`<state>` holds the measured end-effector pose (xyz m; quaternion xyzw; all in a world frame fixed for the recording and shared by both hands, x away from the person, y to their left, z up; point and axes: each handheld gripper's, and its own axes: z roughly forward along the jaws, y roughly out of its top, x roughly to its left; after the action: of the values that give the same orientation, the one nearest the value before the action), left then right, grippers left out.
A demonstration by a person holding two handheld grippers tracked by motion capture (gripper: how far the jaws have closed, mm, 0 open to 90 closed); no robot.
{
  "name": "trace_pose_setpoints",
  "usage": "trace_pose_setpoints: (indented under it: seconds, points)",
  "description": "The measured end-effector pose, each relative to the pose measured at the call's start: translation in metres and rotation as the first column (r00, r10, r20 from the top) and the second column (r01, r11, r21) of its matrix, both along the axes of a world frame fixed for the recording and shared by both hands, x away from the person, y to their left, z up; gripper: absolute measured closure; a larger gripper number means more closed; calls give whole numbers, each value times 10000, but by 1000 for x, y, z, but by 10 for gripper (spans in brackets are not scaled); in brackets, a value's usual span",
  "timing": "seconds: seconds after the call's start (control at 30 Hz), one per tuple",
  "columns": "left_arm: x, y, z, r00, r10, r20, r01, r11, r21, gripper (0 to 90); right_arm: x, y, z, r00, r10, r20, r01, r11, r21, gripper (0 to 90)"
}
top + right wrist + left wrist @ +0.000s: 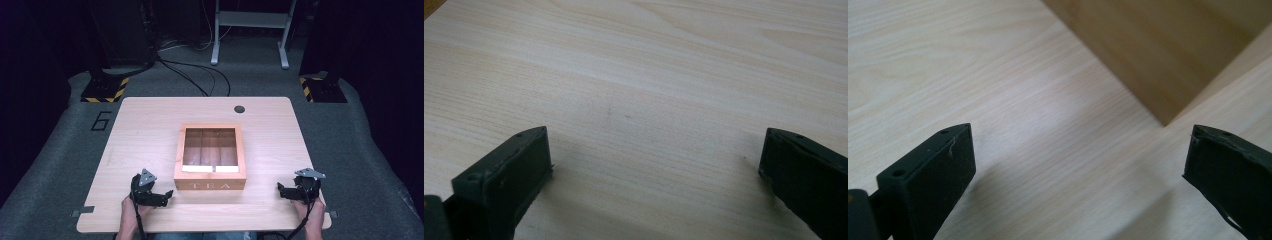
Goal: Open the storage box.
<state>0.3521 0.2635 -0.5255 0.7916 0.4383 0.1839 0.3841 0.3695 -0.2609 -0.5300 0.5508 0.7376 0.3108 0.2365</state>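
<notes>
Sitting mid-desk [150, 130]: open wooden tea box [210, 185]. Resting near the front edge, either side of it: left tongs [169, 194] and right tongs [280, 188], both gaping wide, holding nothing.

Tea box [1168, 50] cropped, blurred

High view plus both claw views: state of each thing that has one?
tea box: glass lid shut, upright mid-table, touched by neither claw; two pale packets in the near compartments.
left claw: open, nothing between its jaws, low over the table beside the box's near left corner.
right claw: open, nothing between its jaws, over bare wood right of the box.
</notes>
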Motion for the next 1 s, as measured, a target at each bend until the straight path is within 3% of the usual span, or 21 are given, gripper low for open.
trace_pose_setpoints:
  seconds: [0.23,0.43,0.57,1.0]
  points:
    - [-5,-5,16,9978,-457,481,498,9949,-875,0,0,0,0,10000,0,-9,0,10000,16,0]
    - [-4,-13,24,9935,-730,875,830,9898,-1160,0,0,0,0,10000,0,-13,0,10000,21,0]
    - [-1,-20,25,9901,-985,1005,1105,9864,-1220,0,0,0,0,10000,2,-8,-2,10000,27,0]
    - [6,-30,25,9873,-1203,1035,1338,9817,-1353,35,0,0,0,10000,1,-5,-1,10000,24,0]
